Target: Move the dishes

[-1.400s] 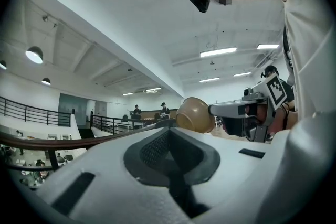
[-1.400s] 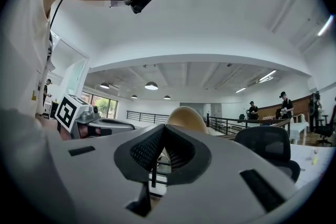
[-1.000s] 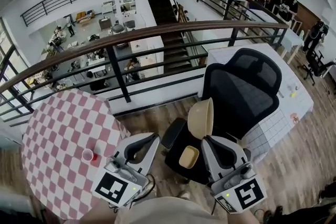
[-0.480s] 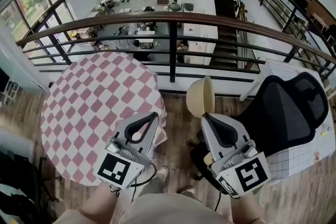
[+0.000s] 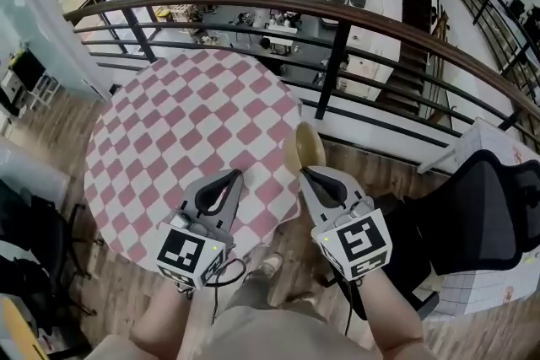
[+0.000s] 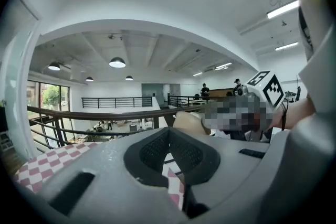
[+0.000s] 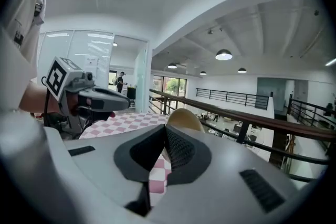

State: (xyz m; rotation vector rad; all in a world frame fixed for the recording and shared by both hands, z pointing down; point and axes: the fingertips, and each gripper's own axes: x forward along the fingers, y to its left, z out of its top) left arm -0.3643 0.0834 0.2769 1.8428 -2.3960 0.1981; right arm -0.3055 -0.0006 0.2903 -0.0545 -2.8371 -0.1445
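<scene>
The right gripper (image 5: 305,171) has its jaws pinched together on the rim of a tan bowl (image 5: 305,147). The bowl stands up on its edge just past the fingertips, at the gripper's twelve o'clock in the head view. Seen along the jaws, the bowl (image 7: 185,119) is a rounded hump right behind the closed pads. It hangs over the four o'clock edge of a round table (image 5: 169,122) draped in a red-and-white checkered cloth (image 5: 211,97); whether it touches the cloth I can't tell.

The left gripper (image 5: 234,174) sits near the right one, at its nine o'clock. Its jaws meet at the tips with nothing between them, and only the cloth shows through the loop behind the tips. It hovers over the table's five o'clock edge.

Bare forearms run back from both grippers toward six o'clock. Beyond the table, a dark railing (image 5: 337,13) curves across at twelve o'clock. A black office chair (image 5: 489,206) stands at the right gripper's three o'clock, well apart from the table
</scene>
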